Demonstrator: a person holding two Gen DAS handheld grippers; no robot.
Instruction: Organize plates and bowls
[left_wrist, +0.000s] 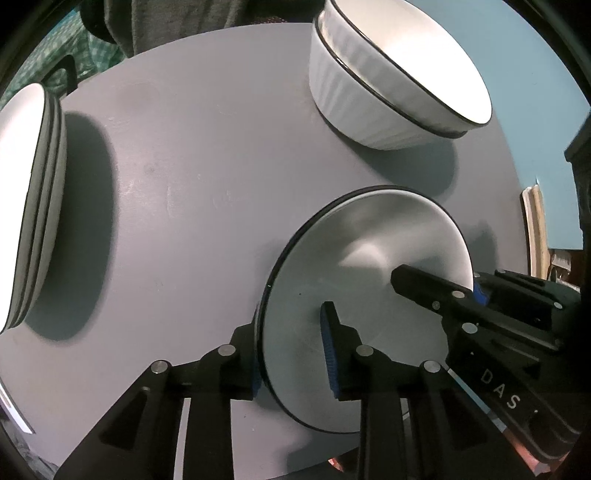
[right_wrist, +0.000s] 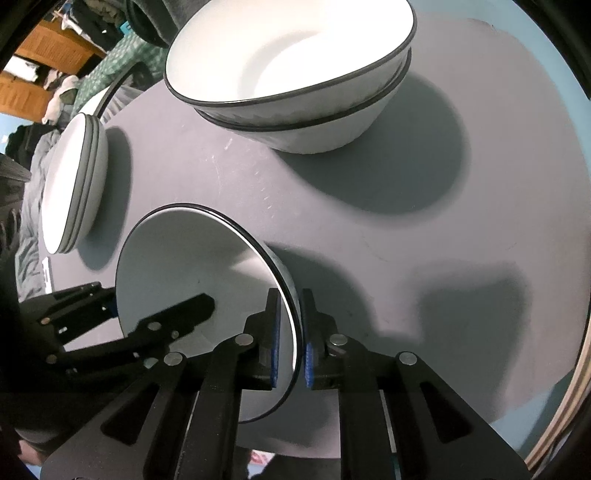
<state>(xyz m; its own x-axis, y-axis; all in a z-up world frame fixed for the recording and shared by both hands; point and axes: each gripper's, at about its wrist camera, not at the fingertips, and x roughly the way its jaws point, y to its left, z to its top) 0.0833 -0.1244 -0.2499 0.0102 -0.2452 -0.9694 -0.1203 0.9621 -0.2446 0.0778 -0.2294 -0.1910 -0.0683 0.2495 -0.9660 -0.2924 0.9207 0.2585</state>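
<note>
Nearest you, your right tongs (right_wrist: 290, 332) pinch the rim of a white plate with a dark edge (right_wrist: 192, 266), one blue pad on each face of it, nearly pressed together. Its lower edge is cut off behind the tongs' black arms, so you cannot tell whether it rests on the round grey worktop (right_wrist: 424, 229).

Across the same plate (left_wrist: 369, 251), your left tongs (left_wrist: 293, 347) straddle the opposite rim. The outer pad lies against the rim's underside, while the inner pad stands clear above the plate's face, so the tongs are slightly spread and not gripping.

Farther left, a stack of plates (right_wrist: 74, 184) sits on the worktop; the left wrist view crops it at the frame edge. At the far side stand two nested white ribbed bowls (right_wrist: 295, 81) with dark rims, their tops partly cut off. Beyond the worktop, the clutter is too blurred to name.
</note>
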